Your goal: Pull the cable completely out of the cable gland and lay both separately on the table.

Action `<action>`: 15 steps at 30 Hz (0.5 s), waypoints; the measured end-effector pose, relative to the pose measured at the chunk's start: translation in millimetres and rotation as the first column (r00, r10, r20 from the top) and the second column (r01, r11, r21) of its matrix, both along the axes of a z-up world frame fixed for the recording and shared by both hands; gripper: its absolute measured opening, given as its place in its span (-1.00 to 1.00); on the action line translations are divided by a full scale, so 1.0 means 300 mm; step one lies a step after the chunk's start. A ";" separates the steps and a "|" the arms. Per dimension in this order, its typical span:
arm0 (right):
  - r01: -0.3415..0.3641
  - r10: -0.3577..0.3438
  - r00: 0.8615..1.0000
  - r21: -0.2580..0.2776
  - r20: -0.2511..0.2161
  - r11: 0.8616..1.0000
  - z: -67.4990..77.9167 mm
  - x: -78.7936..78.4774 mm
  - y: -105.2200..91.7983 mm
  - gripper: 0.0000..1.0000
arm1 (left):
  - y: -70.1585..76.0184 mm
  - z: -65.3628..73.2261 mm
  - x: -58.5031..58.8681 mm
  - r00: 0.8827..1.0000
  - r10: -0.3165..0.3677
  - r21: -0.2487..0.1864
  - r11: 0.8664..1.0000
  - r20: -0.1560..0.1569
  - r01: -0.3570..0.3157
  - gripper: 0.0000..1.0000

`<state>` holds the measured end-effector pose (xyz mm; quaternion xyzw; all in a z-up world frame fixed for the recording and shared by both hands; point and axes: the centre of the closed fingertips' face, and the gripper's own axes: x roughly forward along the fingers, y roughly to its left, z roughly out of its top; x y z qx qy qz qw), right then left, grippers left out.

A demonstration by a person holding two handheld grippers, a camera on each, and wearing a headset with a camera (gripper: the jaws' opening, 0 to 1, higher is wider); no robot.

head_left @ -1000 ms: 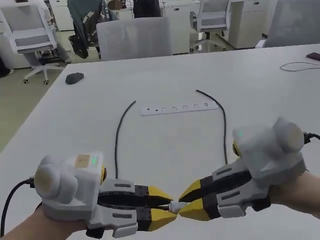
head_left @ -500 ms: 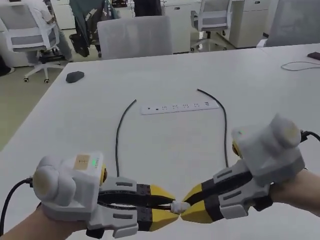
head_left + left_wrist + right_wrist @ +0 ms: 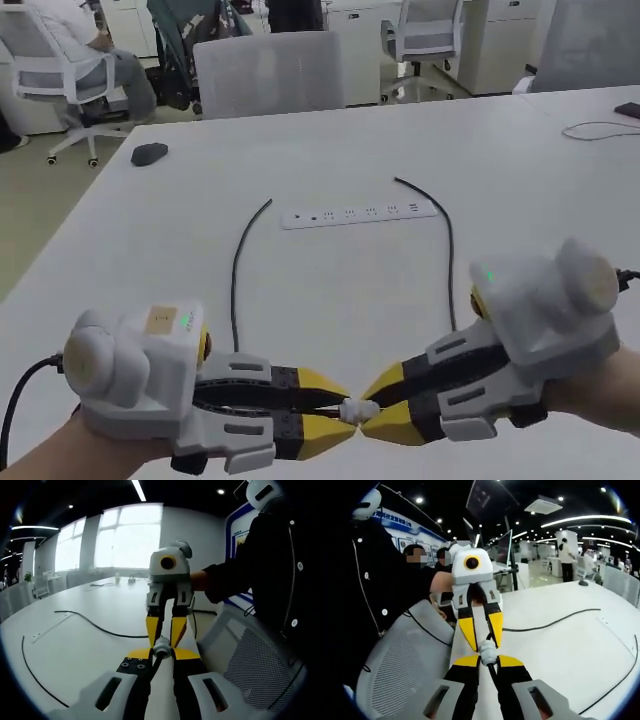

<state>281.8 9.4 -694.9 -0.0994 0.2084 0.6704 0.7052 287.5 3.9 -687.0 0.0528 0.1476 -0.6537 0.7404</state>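
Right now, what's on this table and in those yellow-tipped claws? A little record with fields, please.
surface: white table
left gripper: shut at small white plastic cable gland
right gripper: shut, meeting gland from opposite side
cable: thin black cable entering gland, trailing across table
which grips what: cannot tell
also: long white power strip, dark computer mouse

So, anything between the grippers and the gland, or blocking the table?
Nothing visible. The left gripper and right gripper meet at the cable gland; the table around holds just the cable, the power strip farther back.

cable gland — half hidden between jaws | cable — near stretch hidden
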 end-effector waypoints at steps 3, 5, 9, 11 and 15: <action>-0.006 0.006 0.999 -0.010 0.049 1.000 -0.001 0.002 0.000 -0.85 | -0.002 0.002 0.002 1.000 0.010 -0.003 1.000 -0.022 -0.010 -0.70; -0.026 0.030 0.992 -0.028 0.126 0.999 -0.005 0.004 -0.001 -0.86 | -0.001 -0.006 0.003 0.995 0.039 -0.003 0.999 -0.096 -0.039 -0.69; -0.040 0.050 0.974 -0.051 0.220 0.998 -0.010 -0.001 0.007 -0.86 | 0.004 -0.010 0.008 0.992 0.050 -0.005 0.999 -0.116 -0.051 -0.69; -0.047 0.061 0.966 -0.065 0.250 0.997 -0.015 -0.007 0.009 -0.86 | 0.004 -0.014 0.003 0.992 0.050 0.002 0.999 -0.119 -0.050 -0.69; -0.052 0.069 0.965 -0.075 0.255 0.996 -0.020 -0.010 0.010 -0.86 | 0.006 -0.021 -0.004 0.993 0.043 0.013 0.999 -0.111 -0.042 -0.69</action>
